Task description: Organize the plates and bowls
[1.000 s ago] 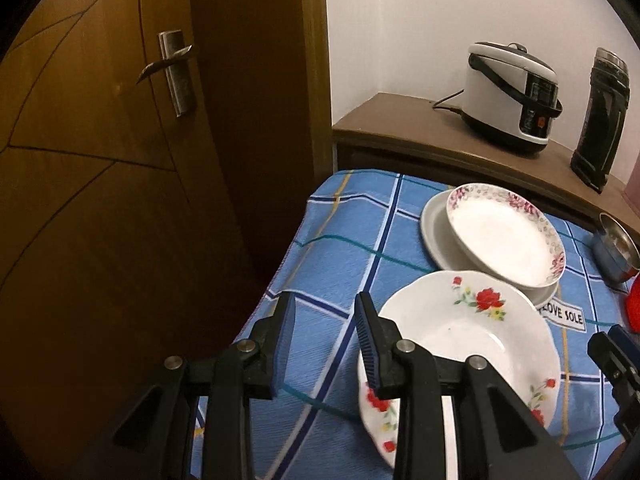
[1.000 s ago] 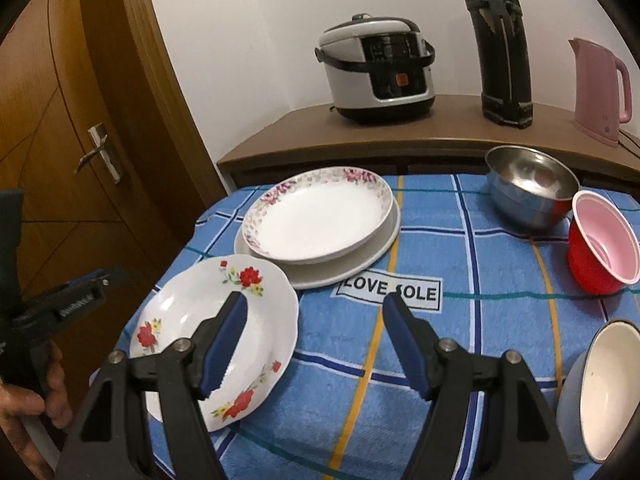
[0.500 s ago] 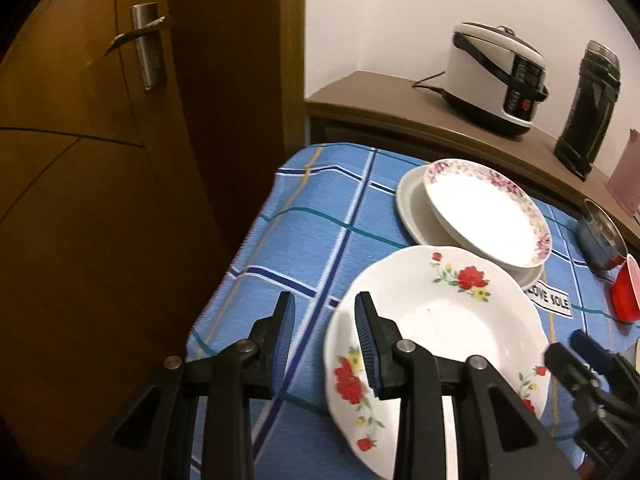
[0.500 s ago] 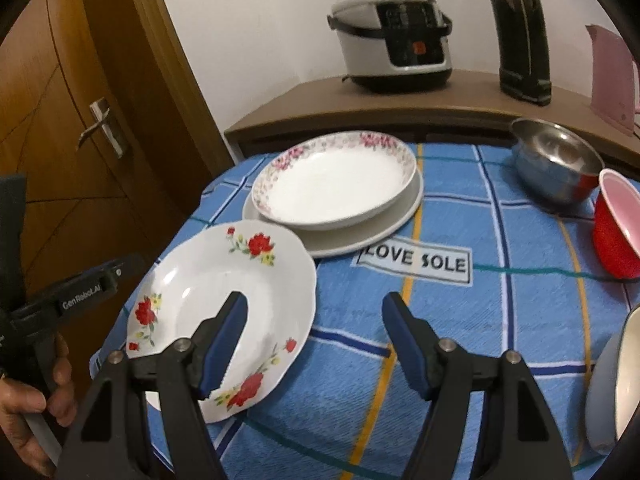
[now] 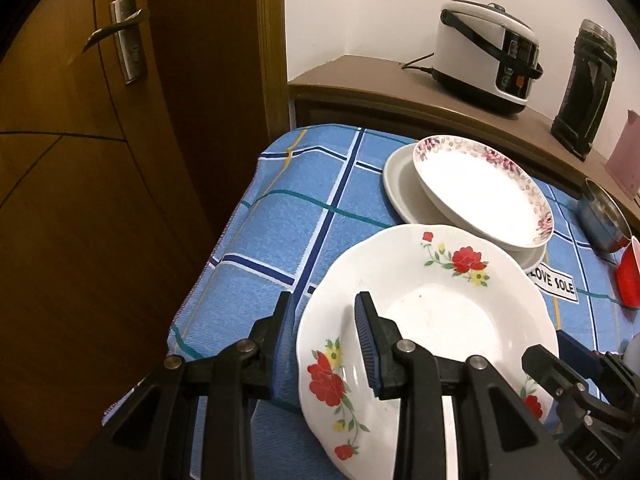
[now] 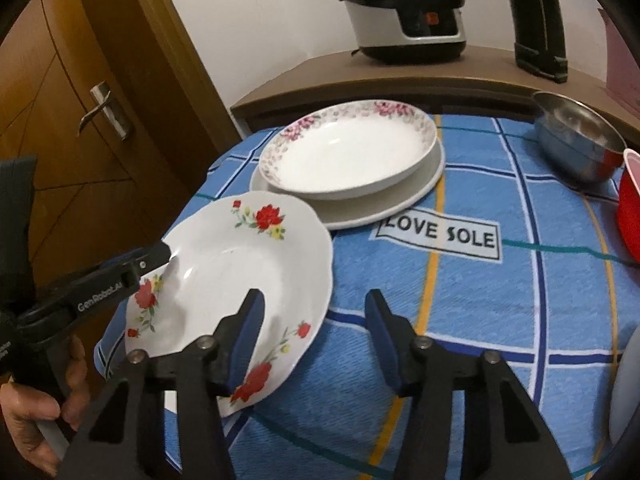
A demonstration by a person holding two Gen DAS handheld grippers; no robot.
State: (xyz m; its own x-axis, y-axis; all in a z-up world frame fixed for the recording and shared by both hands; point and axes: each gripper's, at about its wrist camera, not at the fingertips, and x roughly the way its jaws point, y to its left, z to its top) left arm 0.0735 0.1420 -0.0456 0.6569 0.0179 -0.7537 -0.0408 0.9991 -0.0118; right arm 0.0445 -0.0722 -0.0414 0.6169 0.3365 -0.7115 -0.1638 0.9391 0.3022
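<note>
Red-flower plate (image 5: 436, 308) lies on the blue checked tablecloth (image 5: 288, 216) near the table's front-left corner, close to the wooden door (image 5: 100, 200). Its scalloped rim overlaps, as seen from the left wrist, the near edge of the 2-piece stack behind it: a pink-rimmed deep plate (image 5: 484, 188) resting inside a plain white plate (image 5: 400, 184). From the right wrist view, the plate and the stack appear just beside each other; contact cannot be confirmed.

Left gripper (image 5: 324, 344) straddles the plate's left rim: 1 finger outside over the cloth, 1 inside over the plate's well. The gap is narrow, but the pads do not visibly press the rim. A hand (image 6: 44, 404) holds this gripper's handle at the left edge of the right wrist view.

Right gripper (image 6: 316, 344) straddles the plate's right rim, left finger over the plate, right finger over the cloth. Its jaws are closing, with the rim between them and a clear gap on both sides.

Elsewhere on the cloth: a "LOVE SOLE" label (image 6: 440, 236), a steel bowl (image 6: 576, 144) and a red cup (image 6: 632, 208) at the right. On the brown counter (image 6: 320, 76) behind stand a rice cooker (image 6: 404, 8) and a black appliance (image 6: 536, 16)
</note>
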